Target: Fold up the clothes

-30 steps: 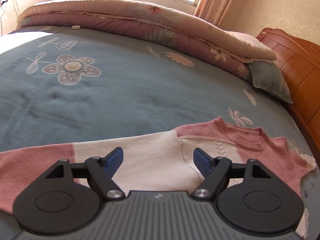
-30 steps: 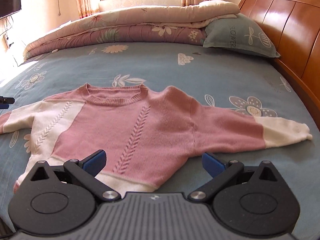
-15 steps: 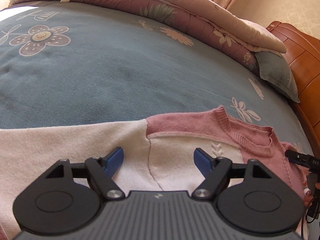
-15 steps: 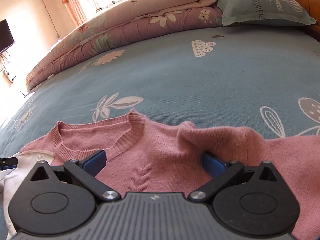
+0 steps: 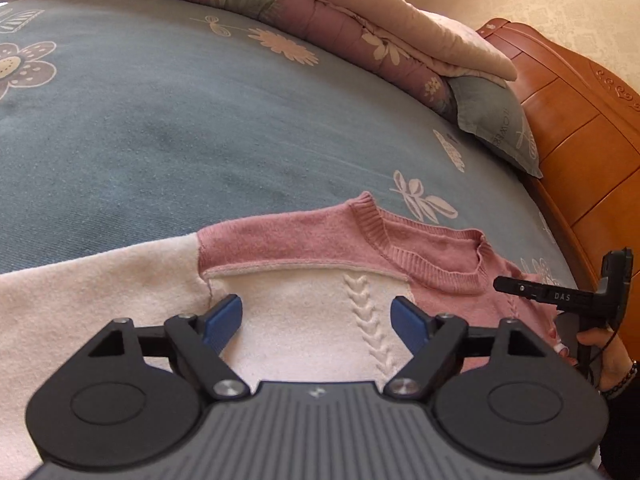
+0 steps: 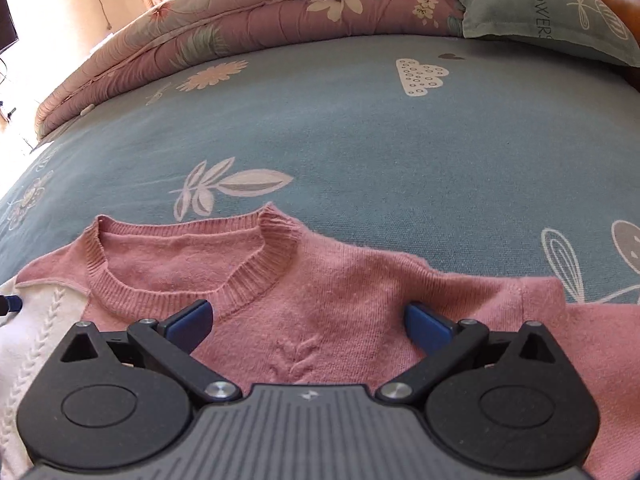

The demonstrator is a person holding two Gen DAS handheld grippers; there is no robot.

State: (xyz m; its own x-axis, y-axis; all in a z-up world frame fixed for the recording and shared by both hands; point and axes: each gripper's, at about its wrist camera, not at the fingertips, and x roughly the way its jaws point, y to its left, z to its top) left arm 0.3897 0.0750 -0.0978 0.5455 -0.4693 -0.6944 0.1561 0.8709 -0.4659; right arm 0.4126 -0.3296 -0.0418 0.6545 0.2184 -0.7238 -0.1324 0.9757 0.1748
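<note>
Both your grippers hang spread over the sweater lying flat on the bedsheet, the left gripper still widening, the right gripper beside the collar, open bedsheet beyond.

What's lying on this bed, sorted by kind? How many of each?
Sweater: 1
Folded quilt: 1
Pillow: 1
Total: 3
</note>
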